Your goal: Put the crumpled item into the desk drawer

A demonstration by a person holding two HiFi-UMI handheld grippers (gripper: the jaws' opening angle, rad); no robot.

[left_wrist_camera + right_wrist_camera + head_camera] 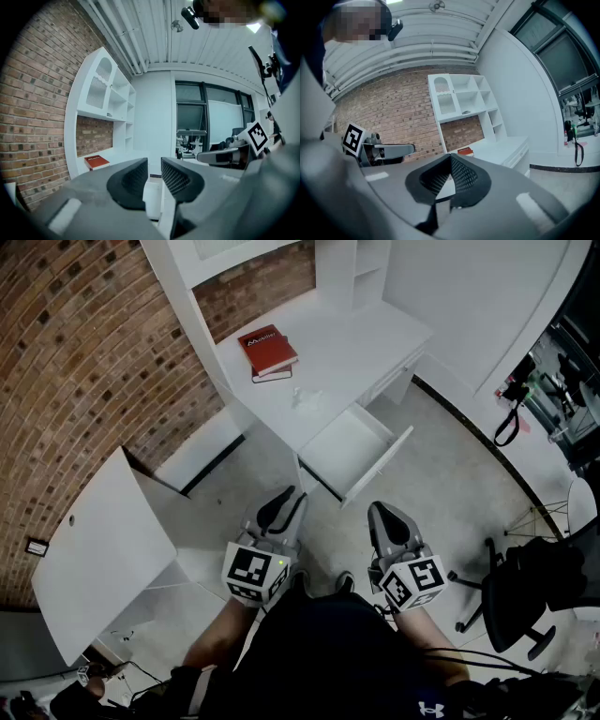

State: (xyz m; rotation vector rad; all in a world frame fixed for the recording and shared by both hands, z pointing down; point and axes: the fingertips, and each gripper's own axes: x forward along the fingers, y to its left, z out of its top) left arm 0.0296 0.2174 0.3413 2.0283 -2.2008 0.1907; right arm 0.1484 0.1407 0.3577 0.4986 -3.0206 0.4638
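Both grippers hang over the pale floor [441,474], short of the white desk [356,343]. The left gripper [286,495] has its jaws slightly apart, nothing between them. The right gripper [382,510] has its jaws pressed together at the tips, empty. Ahead of both, the desk drawer [349,448] stands pulled open. The crumpled item [307,397] lies on the desktop just beyond it, near a red book [267,351]. A brick wall [75,352] rises off the left gripper's side.

Readable marks: few, most too small to make out.
Red book [268,351] on tabletop [356,345]: one white cover word, letters not legible. Dark shirt [328,652]: small white logo [430,707], interlocked curves, no text. Cubes of left gripper [289,498] and right gripper [382,512]: black-and-white square markers, patterns only. Wall plate [37,547]: unreadable.
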